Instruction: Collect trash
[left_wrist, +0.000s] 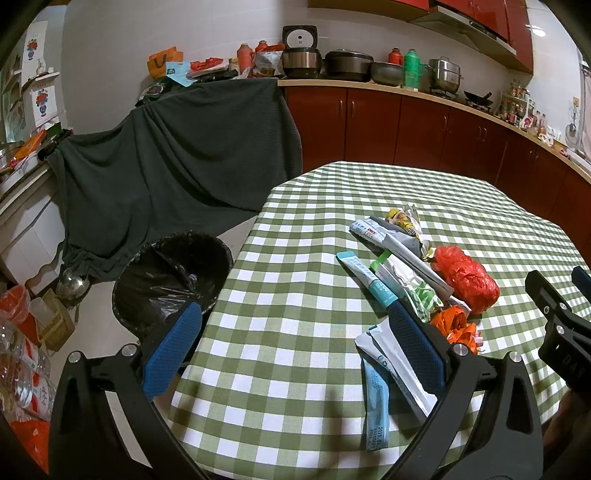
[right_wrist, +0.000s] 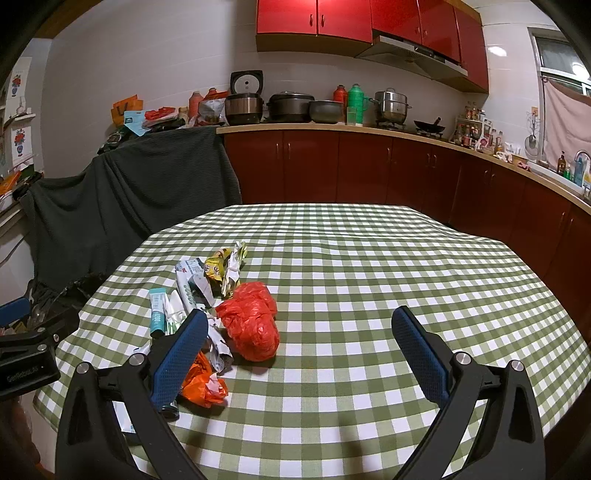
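Trash pile (right_wrist: 221, 306), wrappers plus red bag (right_wrist: 255, 325), lies centre-left of frame on checked tabletop (right_wrist: 369, 258). Bin (left_wrist: 173, 273) at left, beside tabletop edge. Left tool (left_wrist: 295, 339) spread, empty. Right tool (right_wrist: 299, 350) spread, empty.

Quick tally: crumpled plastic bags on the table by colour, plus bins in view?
Red plastic bag: 1
Orange plastic bag: 1
Black-lined bin, on the floor beside the table: 1
Total: 3
The wrappers and packets overlap too much for an exact count.
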